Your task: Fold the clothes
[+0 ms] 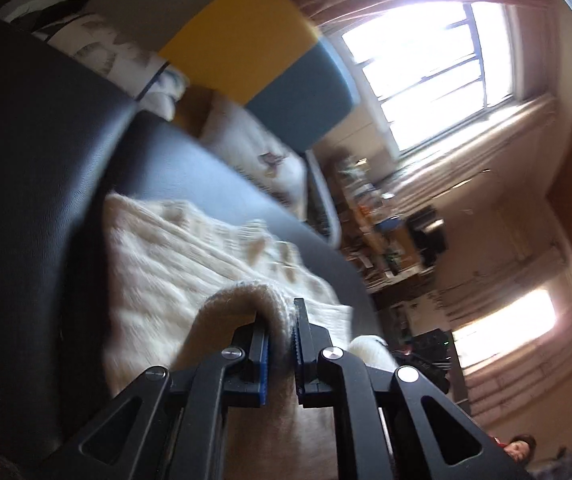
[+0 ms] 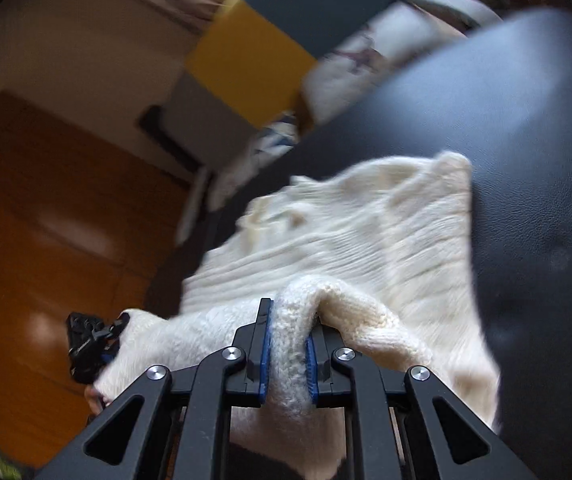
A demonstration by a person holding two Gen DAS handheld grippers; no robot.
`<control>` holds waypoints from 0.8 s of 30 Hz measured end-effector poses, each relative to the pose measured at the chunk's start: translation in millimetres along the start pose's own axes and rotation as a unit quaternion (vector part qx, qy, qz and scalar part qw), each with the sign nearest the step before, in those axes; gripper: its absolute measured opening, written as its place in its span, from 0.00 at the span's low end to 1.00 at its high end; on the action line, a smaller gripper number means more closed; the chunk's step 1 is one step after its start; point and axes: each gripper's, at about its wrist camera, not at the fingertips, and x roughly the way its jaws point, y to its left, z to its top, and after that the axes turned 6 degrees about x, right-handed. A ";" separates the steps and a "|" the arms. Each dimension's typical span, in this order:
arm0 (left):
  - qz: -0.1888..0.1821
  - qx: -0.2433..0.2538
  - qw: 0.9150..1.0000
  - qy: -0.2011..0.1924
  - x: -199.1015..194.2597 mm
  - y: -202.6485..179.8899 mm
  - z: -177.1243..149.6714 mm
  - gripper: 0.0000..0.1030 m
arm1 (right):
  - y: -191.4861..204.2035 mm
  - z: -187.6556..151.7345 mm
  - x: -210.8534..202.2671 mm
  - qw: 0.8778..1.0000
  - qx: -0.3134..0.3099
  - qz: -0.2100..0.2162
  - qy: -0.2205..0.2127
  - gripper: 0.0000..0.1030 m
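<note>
Pinching a thick fold of knit, the left tool [image 1: 281,332] is clenching the near edge of the cream sweater [image 1: 189,248], with the wool bunching up between its blue pads and spilling over the jaw tips. Beyond it, the sweater is lying spread across the dark leather surface [image 1: 45,128], a sofa or padded seat by the look of it, with the far end reaching toward the patterned cushions [image 1: 253,148].

Moving rightward, the right tool [image 2: 292,332] is likewise gripping a raised ridge of the same edge, its jaws closing tightly on the wool. In the right wrist view the left tool is showing at the lower left, holding the cloth there, so the edge is hanging stretched between the two.

Judging by the chunky ribbing, the sweater is looking soft, limp and fairly weighty for clothing; it is likely sagging in the middle and stretching if pulled hard. Holding it at the corners of the hem or shoulders seems wisest, keeping the edge level.
</note>
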 end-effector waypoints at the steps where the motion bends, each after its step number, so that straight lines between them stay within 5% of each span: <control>1: 0.017 -0.018 0.999 0.019 15.0 13.9 1.2 0.08 | -10.4 7.3 13.4 1.000 0.016 -0.016 0.012 0.14; 3: 0.032 -0.049 0.997 0.049 37.5 38.3 -1.8 0.08 | -24.2 12.7 29.2 0.999 0.034 -0.017 0.026 0.12; 8: 0.012 -0.051 0.998 0.041 25.1 43.0 -13.3 0.08 | -21.7 1.6 21.0 0.999 0.019 -0.008 0.034 0.12; 11: -0.021 -0.064 0.996 0.062 22.3 41.8 -16.1 0.10 | -25.6 -1.6 13.9 0.996 0.052 0.043 0.051 0.39; 13: -0.041 -0.072 0.994 0.072 17.9 39.7 -15.2 0.13 | -21.4 -3.8 7.8 0.993 0.058 0.077 0.067 0.72; 16: -0.058 -0.074 0.992 0.083 17.9 36.7 -15.8 0.15 | -8.3 -8.2 -0.2 0.986 0.050 0.123 0.097 0.94; 21: -0.100 -0.082 0.988 0.087 21.8 29.8 -13.0 0.15 | 6.8 -7.9 12.3 0.977 0.042 0.170 0.124 0.95; 24: -0.158 -0.144 0.976 0.045 22.2 41.3 -0.7 0.16 | 8.1 13.5 19.3 0.975 0.061 0.200 0.071 0.96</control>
